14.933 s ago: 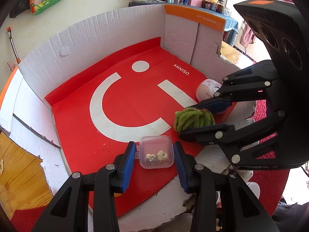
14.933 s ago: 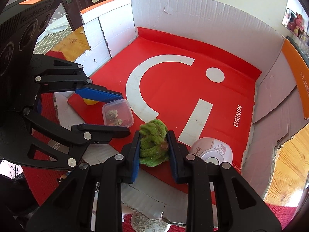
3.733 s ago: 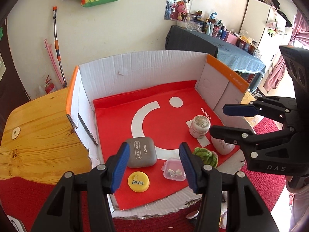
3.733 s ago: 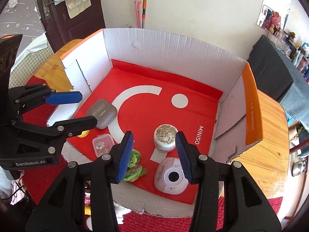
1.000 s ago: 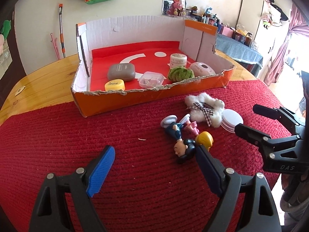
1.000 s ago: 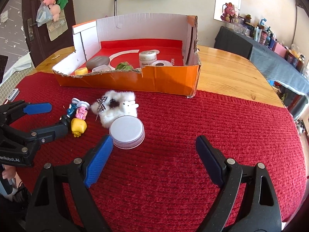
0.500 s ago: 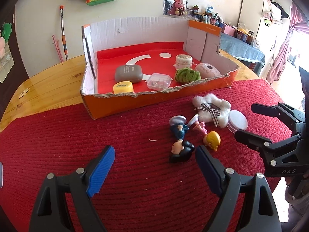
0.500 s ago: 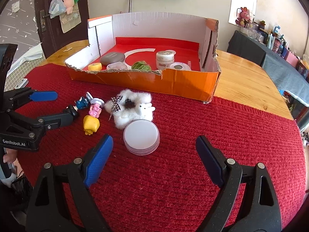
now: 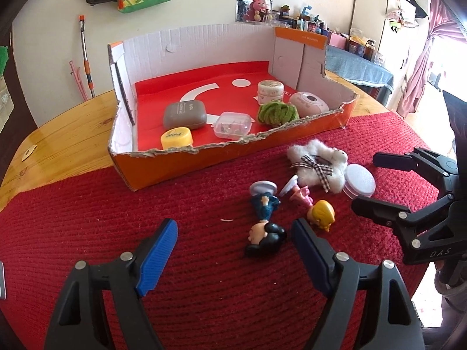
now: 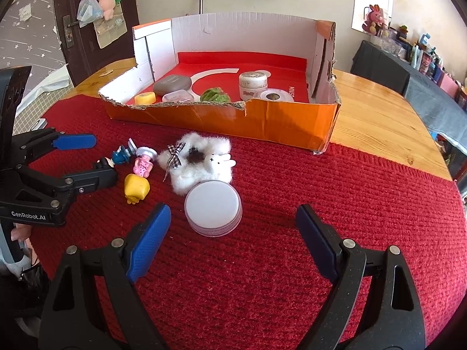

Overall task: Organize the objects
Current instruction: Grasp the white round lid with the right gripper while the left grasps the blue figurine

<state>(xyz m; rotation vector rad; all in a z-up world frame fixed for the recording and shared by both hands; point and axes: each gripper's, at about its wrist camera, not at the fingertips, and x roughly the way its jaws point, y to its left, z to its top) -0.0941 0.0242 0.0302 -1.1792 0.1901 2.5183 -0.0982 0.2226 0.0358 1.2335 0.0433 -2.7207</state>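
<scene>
Four items wait outside the box (image 9: 163, 172): a dark-haired figurine (image 9: 264, 221) and a blonde figurine (image 9: 316, 211) lying on their sides, a white plush (image 9: 318, 164) with a checked bow, and a white lid (image 10: 214, 207), all close together on the red mat (image 10: 321, 175) covering the worktop (image 10: 376, 119). The left claw (image 9: 233, 255) hangs wide open and empty, low over the mat, the dark-haired figurine's head lying between its blue pads (image 9: 159, 250); the right claw (image 10: 230, 240) is likewise spread wide and empty, the lid just ahead of its gap. The job looks roughly half done, with the pickup of the loose pieces now in hand: six items already sit inside the box, among them a grey case (image 9: 184, 114), a yellow cap (image 9: 176, 137), a clear tub (image 9: 232, 124), a green ball (image 9: 277, 113), a jar (image 9: 270, 89) and a pink round device (image 9: 310, 104). The next move probably calls for each claw to drop lower and close, the left on the dark-haired figurine, the right on the lid, which is flat and may be awkward to pinch at its rim. The lid lies touching the plush, so a careless grab could drag both. The box's torn front wall cuts off the lower halves of the stored items in the right view, and the jar's label is too small to read.
</scene>
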